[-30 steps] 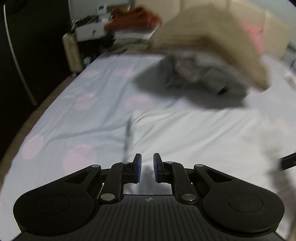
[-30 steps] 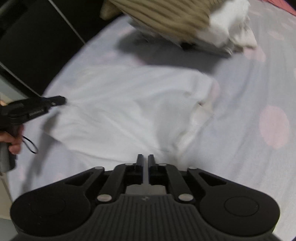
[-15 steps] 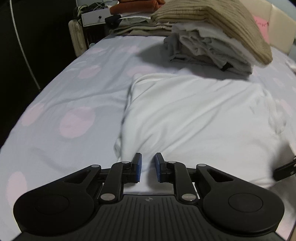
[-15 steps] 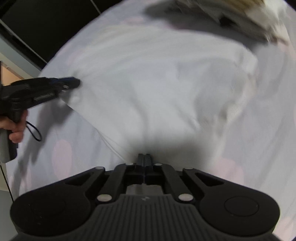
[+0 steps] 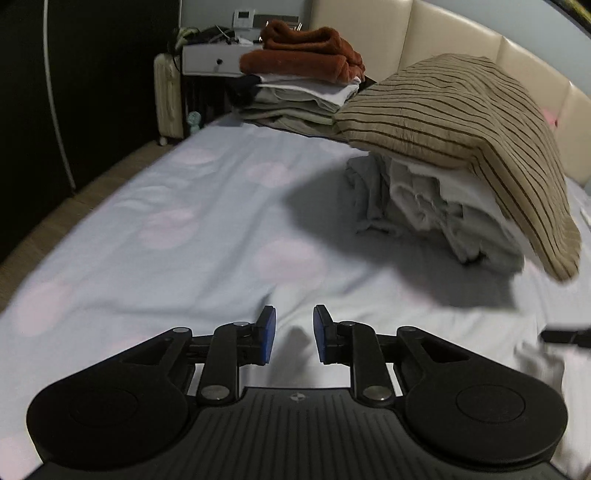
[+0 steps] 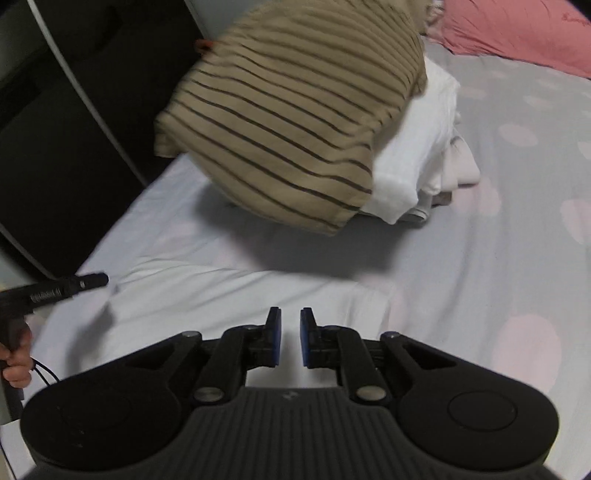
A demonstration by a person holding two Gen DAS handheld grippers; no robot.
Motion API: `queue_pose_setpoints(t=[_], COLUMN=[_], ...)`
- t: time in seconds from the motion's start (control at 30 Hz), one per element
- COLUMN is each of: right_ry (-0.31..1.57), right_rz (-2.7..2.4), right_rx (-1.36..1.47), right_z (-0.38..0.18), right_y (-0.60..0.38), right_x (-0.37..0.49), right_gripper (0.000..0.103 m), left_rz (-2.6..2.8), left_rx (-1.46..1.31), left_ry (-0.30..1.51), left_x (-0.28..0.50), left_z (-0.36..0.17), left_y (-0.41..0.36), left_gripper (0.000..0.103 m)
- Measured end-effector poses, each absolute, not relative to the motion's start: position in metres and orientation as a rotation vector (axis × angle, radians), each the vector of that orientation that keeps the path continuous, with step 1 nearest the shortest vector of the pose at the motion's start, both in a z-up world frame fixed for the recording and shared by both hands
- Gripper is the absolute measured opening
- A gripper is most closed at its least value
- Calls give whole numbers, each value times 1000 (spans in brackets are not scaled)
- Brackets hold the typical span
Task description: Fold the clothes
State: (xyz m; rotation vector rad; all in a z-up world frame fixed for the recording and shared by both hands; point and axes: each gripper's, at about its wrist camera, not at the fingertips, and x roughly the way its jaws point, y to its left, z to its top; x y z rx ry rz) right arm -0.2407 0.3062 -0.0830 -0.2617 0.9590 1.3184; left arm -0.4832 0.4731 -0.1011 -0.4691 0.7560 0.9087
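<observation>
Pale lilac bedsheet (image 5: pixel 192 236) with faded pink dots filled both views, and a cream padded headboard (image 5: pixel 461 40) closed off the far end. Over on the left, a dark wall and a thin white curved rail (image 5: pixel 55 110) ran past the bedside.

Both tools were loose at this moment. The left gripper (image 5: pixel 293 339) sat released, blue pads parted with a clear gap between them and nothing in it. The right gripper (image 6: pixel 290 341) was parted too, by a narrower gap, and it gripped nothing.

The white garment (image 6: pixel 221 295) lay spread flat on the sheet just ahead of the right gripper, its near edge running under the tips. In the right wrist view the left tool came in from the side, its tip resting at the garment's far corner, with a hand (image 6: pixel 16 363) wrapped round the handle. White lettering ran along that tool's barrel, too small and blurred to read.

Behind the garment sat a striped tan pillow (image 5: pixel 461 140) perched on a heap of pale clothes (image 5: pixel 424 210), overhanging it. Further back, a rust-coloured towel (image 5: pixel 306 55) topped a folded stack (image 5: pixel 303 103) beside a white box (image 5: pixel 214 59). A pink pillow (image 6: pixel 524 33) showed at the top right with stitched script on it, not legible.
</observation>
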Motion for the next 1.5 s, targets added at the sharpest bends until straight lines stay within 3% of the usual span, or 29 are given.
queue_pose_setpoints(t=[0.1,0.2,0.5,0.6,0.7,0.87,1.0,1.23,1.3,1.33,1.37,1.43,1.5], right_ry=[957,957,964,959,967,1072,1038,1107,1110,1110,1102,1061,1016], right_rz=[1277,1222,1153,1140,1171,1287,1306,1248,1253,1257,1262,1270,1289], right_rx=[-285,-319,-280,-233,-193,-270,-430,-397,-368,-351,-336,-334,-343], right_z=[-102,-119,-126,-121,-106,-103,-109,-112,-110,-108,-105,-98,-88], right_y=[321,327,320,314,299,278,277,276,272,270,267,265,260], right_x=[-243,-244,-231,-231,-224,-228,-245,-238,-236,-235,-234,-237,-244], right_gripper=[12,0,0,0,7,10,7,2,7,18,43,68,69], left_rz=[951,991,1033,1033,964,863,876,919,932,943,954,968,992], left_rx=[-452,-433,-475,-524,-524,-335,-265,-224,-211,-217,-227,-268,-294], left_ry=[793,808,793,695,623,772,897,907,916,915,914,905,898], left_x=[-462,-458,-457,-465,-475,-466,-466,-477,-476,-476,-477,-480,-482], left_z=[-114,-132,-132,-113,-92,-99,-128,-133,-129,-126,-123,-114,-102], left_y=[490,500,525,520,496,442,425,411,407,404,401,392,377], left_gripper=[19,19,22,22,22,22,22,22,23,25,31,44,49])
